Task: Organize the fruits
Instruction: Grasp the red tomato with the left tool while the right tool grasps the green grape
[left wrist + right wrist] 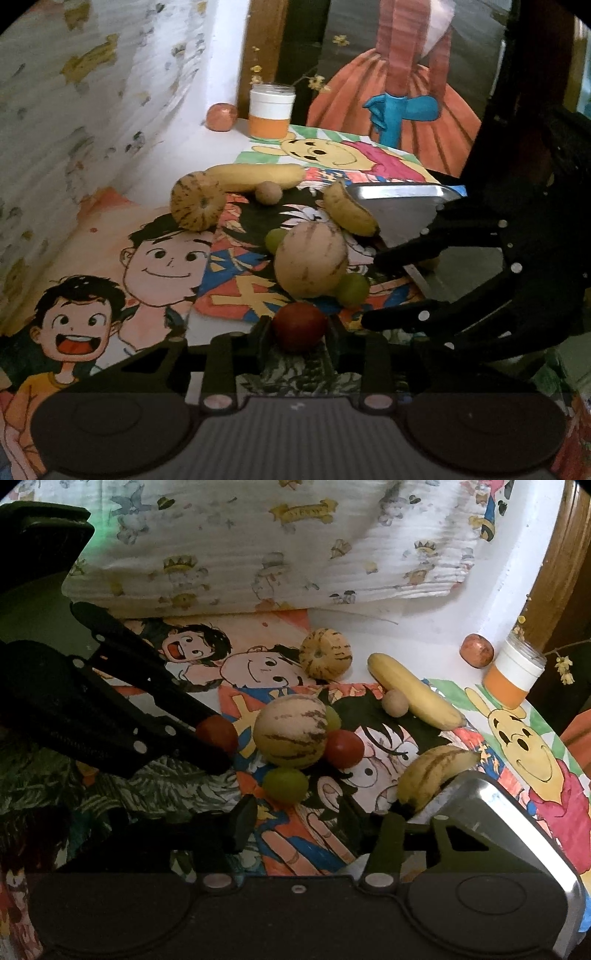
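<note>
Two grippers work: our left gripper (298, 326) is clamped on a red tomato (299, 326) at six o'clock; our right gripper (314, 818) hangs apart; next, carrying it to the steel tray (517, 834) at three o'clock.

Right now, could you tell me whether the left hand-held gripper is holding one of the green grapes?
No, the left hand-held gripper has a small red fruit between its fingers, while a green grape lies free on the mat.

Jar (271, 110), cartoon drawings (147, 266), patterned cloth (258, 542).
</note>
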{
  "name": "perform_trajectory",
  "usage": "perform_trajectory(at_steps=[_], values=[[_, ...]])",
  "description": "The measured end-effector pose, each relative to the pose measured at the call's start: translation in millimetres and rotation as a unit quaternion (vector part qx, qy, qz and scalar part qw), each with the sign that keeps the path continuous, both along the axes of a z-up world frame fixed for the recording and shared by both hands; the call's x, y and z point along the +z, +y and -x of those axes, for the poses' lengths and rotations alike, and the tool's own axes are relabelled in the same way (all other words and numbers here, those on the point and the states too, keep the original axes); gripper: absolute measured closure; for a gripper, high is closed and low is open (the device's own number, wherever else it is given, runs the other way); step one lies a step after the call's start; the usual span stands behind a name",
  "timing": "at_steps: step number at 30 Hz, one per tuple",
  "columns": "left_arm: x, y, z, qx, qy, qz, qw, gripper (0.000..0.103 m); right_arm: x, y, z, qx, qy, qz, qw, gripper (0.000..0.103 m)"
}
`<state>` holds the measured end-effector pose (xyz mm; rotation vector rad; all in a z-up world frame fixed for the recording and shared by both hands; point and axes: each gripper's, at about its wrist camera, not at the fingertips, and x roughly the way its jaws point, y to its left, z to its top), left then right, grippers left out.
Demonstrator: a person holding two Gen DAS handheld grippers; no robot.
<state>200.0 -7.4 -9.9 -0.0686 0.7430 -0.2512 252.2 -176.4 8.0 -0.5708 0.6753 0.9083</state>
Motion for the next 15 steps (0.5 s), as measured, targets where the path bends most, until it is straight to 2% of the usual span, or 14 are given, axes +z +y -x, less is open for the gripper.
perform_trajectory(at_steps=[10, 15], values=[[-0.1, 5.4, -1.2, 0.012, 0.002, 0.001, 0.9999, 0.068, -3.4, 2.6, -5.1, -0.003, 0.022, -0.020, 1.000, 0.058], [-0.8, 6.2, -1.8, 0.016, 0.002, 0.004, 0.9999, 0.068, -4.7, 1.1, -12.5, -0.012, 0.049, -0.039, 0.998, 0.060]])
